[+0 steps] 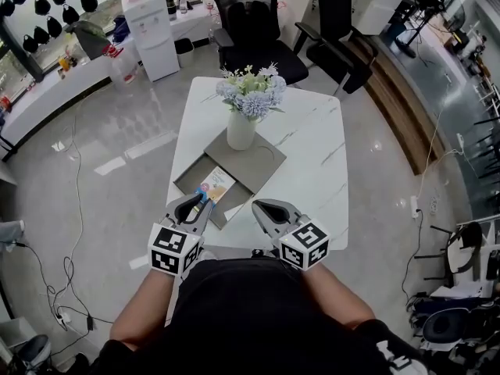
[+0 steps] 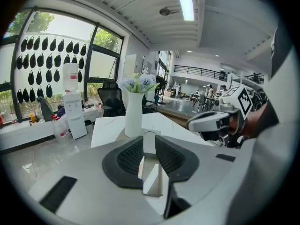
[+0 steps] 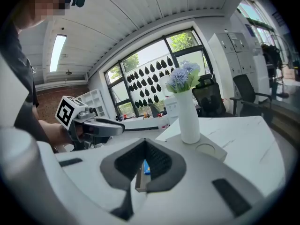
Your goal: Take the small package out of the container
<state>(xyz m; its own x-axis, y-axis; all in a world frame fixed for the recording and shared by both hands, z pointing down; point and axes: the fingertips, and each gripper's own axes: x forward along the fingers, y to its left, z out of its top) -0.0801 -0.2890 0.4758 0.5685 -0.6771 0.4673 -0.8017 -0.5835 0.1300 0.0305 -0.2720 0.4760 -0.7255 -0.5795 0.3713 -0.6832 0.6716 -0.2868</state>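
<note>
The small package (image 1: 216, 184) lies flat in the grey container (image 1: 190, 181), near the front-left corner of the worktop (image 1: 312, 162), so it's not out yet! The left hand-held gripper (image 1: 201, 200) noses in at the package's near end with its jaws parted just a crack and nothing pinched. The right hand-held gripper (image 1: 259, 206) hangs over the front edge, open a slit and empty. The grab and the lift look still to come.

Black office chairs (image 1: 250, 30) stand behind marble table (image 1: 312, 162).
</note>
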